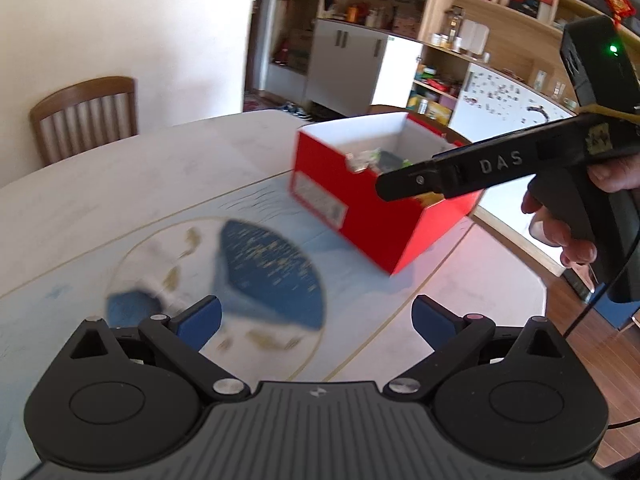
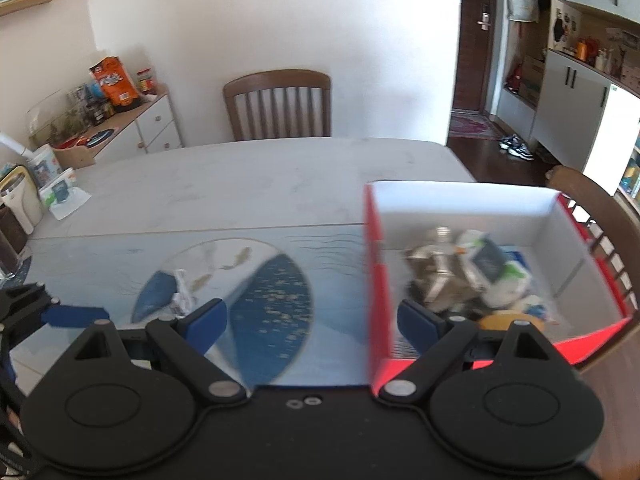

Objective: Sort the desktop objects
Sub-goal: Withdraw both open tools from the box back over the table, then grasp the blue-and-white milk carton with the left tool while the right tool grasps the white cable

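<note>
A red box with a white inside stands on the table at the right; in the right wrist view the box holds several small items. A small blue-and-white packet lies on the blue mat; it also shows, blurred, in the left wrist view. My left gripper is open and empty above the mat. My right gripper is open and empty, straddling the box's left wall. Its body crosses above the box in the left wrist view.
A blue patterned mat covers the near part of the pale table. A wooden chair stands at the far side. Cups and packets sit at the table's left edge. Another chair stands behind the box.
</note>
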Demonstrator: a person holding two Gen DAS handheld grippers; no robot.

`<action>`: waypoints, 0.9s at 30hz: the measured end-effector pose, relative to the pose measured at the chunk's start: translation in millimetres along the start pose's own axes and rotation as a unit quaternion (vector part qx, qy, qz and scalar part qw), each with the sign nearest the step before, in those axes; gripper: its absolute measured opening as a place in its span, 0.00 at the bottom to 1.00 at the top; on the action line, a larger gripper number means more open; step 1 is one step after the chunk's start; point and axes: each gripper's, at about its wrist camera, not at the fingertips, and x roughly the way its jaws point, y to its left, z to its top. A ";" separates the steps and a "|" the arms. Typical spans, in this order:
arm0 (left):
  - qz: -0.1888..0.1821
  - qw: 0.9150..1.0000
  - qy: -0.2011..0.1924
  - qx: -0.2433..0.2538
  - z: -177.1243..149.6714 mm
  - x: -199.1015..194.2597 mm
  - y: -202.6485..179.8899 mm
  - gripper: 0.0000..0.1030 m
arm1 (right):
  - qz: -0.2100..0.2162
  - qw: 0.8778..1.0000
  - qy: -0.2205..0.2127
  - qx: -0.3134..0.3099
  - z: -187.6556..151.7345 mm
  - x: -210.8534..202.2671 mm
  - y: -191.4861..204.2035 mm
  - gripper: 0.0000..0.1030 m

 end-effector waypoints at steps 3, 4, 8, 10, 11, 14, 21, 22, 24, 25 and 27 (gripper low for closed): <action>0.016 1.000 -0.002 -0.016 -17.1 -13.5 16.6 0.99 | 0.009 1.000 0.002 -0.012 0.1 10.9 22.4 0.89; 0.023 1.000 -0.002 -0.021 -22.2 -16.9 20.9 0.99 | 0.013 1.000 0.003 -0.016 -0.6 14.4 29.7 0.89; 0.041 0.998 0.002 -0.041 -41.1 -25.5 38.3 0.99 | 0.021 0.999 0.010 -0.036 -1.2 30.8 58.3 0.89; 0.046 0.998 0.002 -0.050 -50.1 -29.2 44.1 1.00 | 0.023 0.999 0.011 -0.044 -1.4 37.3 70.0 0.89; 0.052 0.997 0.003 -0.052 -55.0 -30.9 46.5 1.00 | 0.024 0.998 0.011 -0.049 -1.3 40.4 74.8 0.89; 0.068 0.996 0.004 -0.059 -69.8 -36.4 52.9 1.00 | 0.023 0.998 0.012 -0.057 -2.0 51.0 86.0 0.89; 0.100 0.992 0.007 -0.083 -92.6 -40.6 65.9 1.00 | 0.016 0.998 0.020 -0.061 -6.9 84.4 107.6 0.89; 0.104 0.991 0.006 -0.083 -95.3 -41.1 66.4 1.00 | 0.013 0.998 0.019 -0.064 -7.4 88.8 111.7 0.89; 0.112 0.990 0.007 -0.085 -101.8 -39.8 68.3 0.99 | 0.007 0.997 0.016 -0.072 -9.4 97.6 118.6 0.89; 0.115 0.990 0.008 -0.086 -105.1 -38.9 69.2 0.99 | 0.006 0.997 0.017 -0.074 -10.1 101.6 121.8 0.88; 0.120 0.989 0.013 -0.089 -112.6 -36.7 70.4 0.99 | 0.007 0.997 0.019 -0.078 -11.7 109.2 127.8 0.88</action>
